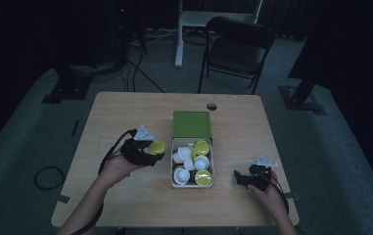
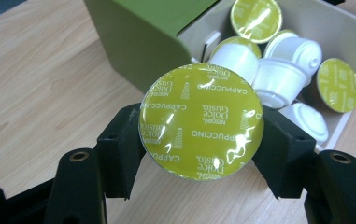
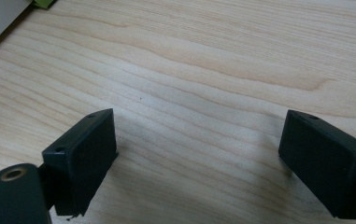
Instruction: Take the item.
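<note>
Yellow-green foil-lidded coffee capsule (image 2: 201, 121), light, thin-walled and probably crushable: your left gripper (image 1: 150, 152) fingers clasp it by the rim at 9 o'clock of the white box (image 1: 173, 169) on the worktop (image 1: 125, 112), so squeeze gently; right gripper (image 3: 199, 154) fingers spread, empty.

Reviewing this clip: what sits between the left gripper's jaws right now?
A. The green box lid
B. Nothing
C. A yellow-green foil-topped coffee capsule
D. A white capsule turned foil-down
C. In the left gripper view the left gripper is clamped on a coffee capsule, its yellow-green foil printed "Cappuccino", held beside the white box of capsules.
</note>
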`<action>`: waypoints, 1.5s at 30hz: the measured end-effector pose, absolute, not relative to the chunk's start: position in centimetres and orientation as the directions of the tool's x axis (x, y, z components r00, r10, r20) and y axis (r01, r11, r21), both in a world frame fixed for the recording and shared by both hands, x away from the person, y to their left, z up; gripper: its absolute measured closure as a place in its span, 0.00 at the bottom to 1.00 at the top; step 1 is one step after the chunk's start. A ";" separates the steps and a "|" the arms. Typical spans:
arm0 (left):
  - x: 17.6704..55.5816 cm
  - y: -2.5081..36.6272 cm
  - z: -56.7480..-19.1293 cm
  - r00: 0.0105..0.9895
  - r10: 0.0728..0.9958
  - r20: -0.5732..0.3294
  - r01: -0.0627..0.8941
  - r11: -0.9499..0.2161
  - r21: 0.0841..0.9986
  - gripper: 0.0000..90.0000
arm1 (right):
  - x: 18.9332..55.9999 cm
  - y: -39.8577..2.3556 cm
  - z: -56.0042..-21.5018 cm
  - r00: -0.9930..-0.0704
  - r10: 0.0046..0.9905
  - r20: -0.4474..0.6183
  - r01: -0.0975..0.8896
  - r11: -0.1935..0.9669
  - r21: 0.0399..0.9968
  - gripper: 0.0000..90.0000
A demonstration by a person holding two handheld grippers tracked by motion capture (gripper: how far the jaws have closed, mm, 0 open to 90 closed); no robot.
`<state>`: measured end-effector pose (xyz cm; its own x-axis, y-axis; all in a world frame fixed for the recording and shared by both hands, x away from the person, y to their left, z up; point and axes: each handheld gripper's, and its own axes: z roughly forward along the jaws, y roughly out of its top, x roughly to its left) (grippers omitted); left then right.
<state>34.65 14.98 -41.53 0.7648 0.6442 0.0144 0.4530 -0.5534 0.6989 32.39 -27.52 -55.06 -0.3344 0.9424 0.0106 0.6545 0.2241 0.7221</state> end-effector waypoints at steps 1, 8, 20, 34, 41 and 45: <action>34.6 15.1 -41.6 0.761 0.648 0.018 0.456 -0.555 0.696 0.43 | 32.4 -27.5 -55.1 -0.334 0.942 0.011 0.655 0.224 0.722 0.12; 34.4 16.4 -42.6 0.745 0.668 0.006 0.476 -0.537 0.696 0.43 | 32.4 -27.5 -55.1 -0.335 0.942 0.010 0.654 0.225 0.722 0.12; 34.2 18.3 -44.9 0.715 0.699 -0.008 0.517 -0.521 0.679 0.43 | 32.4 -27.5 -55.1 -0.335 0.942 0.010 0.654 0.225 0.722 0.12; 33.5 20.8 -47.4 0.674 0.739 -0.015 0.560 -0.498 0.662 0.43 | 32.4 -27.5 -55.1 -0.335 0.942 0.010 0.654 0.225 0.722 0.12; 33.0 22.1 -48.6 0.644 0.765 -0.024 0.586 -0.472 0.659 0.43 | 32.4 -27.5 -55.1 -0.335 0.942 0.010 0.654 0.225 0.722 0.12; 32.5 22.5 -49.3 0.634 0.773 -0.024 0.592 -0.465 0.658 0.43 | 32.4 -27.5 -55.1 -0.335 0.942 0.010 0.654 0.225 0.722 0.12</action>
<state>32.55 22.54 -49.35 0.6339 0.7731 -0.0243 0.5924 -0.4650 0.6579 32.38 -27.53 -55.06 -0.3348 0.9422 0.0096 0.6542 0.2252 0.7220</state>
